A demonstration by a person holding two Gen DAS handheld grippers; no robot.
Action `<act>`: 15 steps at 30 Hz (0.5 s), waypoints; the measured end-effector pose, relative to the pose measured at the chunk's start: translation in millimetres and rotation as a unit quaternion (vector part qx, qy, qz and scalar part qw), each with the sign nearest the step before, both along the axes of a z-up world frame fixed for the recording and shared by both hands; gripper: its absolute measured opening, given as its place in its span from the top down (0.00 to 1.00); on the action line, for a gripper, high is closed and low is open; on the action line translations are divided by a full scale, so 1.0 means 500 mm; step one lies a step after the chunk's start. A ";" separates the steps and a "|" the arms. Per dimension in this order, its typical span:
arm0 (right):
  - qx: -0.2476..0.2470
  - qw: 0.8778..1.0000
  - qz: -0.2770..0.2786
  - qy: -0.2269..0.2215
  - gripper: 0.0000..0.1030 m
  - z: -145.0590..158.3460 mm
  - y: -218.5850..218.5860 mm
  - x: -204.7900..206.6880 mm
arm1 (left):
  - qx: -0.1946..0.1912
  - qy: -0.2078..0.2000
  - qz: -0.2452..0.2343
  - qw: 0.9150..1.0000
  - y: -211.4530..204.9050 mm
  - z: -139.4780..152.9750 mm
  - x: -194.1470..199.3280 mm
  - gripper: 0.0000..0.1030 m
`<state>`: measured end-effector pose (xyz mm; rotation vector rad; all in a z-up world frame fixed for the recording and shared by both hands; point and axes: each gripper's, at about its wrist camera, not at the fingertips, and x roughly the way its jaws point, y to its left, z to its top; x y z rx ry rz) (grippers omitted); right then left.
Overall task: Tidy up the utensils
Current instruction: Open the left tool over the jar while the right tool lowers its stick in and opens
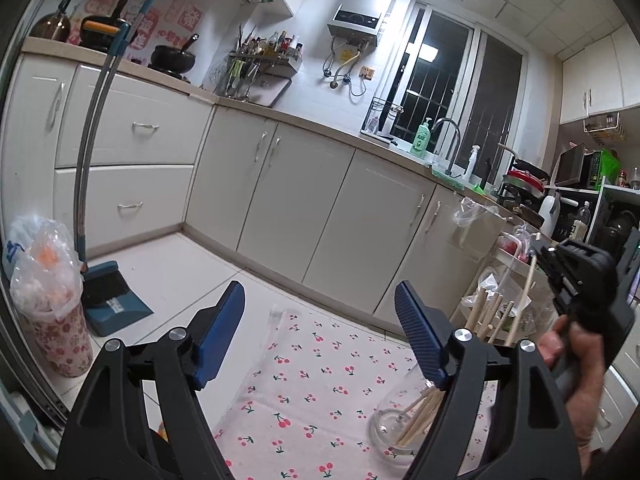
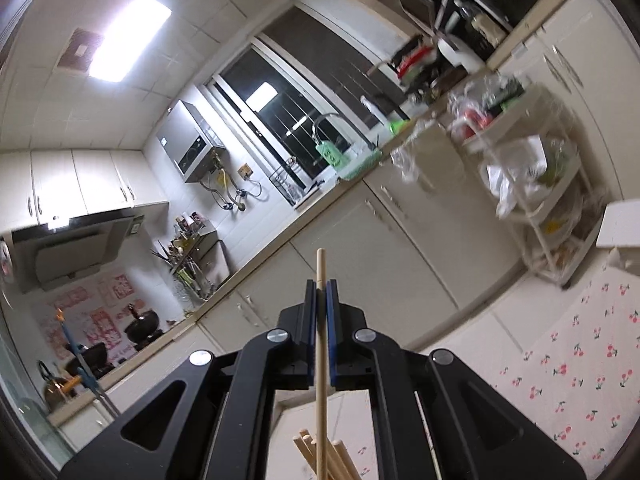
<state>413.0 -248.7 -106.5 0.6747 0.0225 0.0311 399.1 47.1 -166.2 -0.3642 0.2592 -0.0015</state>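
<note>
Chopsticks: one wooden chopstick [image 2: 320,320] clamped between the right gripper [image 2: 320,300] pads, held roughly upright above the others
Jar: clear glass jar [image 1: 390,426] on the cherry-print cloth [image 1: 312,380], near table edge, partly hidden behind the left tool's right finger
In jar: bunch of chopsticks [image 1: 420,412] leaning inside; tops [image 2: 320,456] also show at bottom of right wrist view
Count in jar: several, maybe five or six tops visible, exact number unclear
Count in hand: one
Left gripper: [image 1: 320,332] jaws spread wide, holding nothing, hovering above the cloth beside the jar
Right gripper: closed tight on the single stick; its black body, held in the person's hand [image 1: 576,364], also shows in the left view
Loose sticks on cloth: none visible
Progress: looks late, most sticks already in jar
Left to do: likely lower the held stick into the jar and release
Uncertain: whether this stick is going in or coming out, can't tell from stills
Background: kitchen counter, cabinets, sink, dustpan, not involved
</note>
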 end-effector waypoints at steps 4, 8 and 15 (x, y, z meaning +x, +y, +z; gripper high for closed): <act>-0.037 0.999 -0.005 0.001 0.95 -0.013 0.038 -0.002 | -0.012 -0.001 -0.004 1.000 0.006 0.000 -0.001 0.28; -0.067 0.998 -0.009 0.005 0.95 -0.027 0.061 -0.003 | -0.020 0.000 -0.005 1.000 0.007 -0.001 -0.002 0.28; -0.109 0.994 0.009 0.017 0.95 -0.042 0.089 -0.036 | -0.020 0.003 0.001 1.000 0.006 -0.006 -0.001 0.26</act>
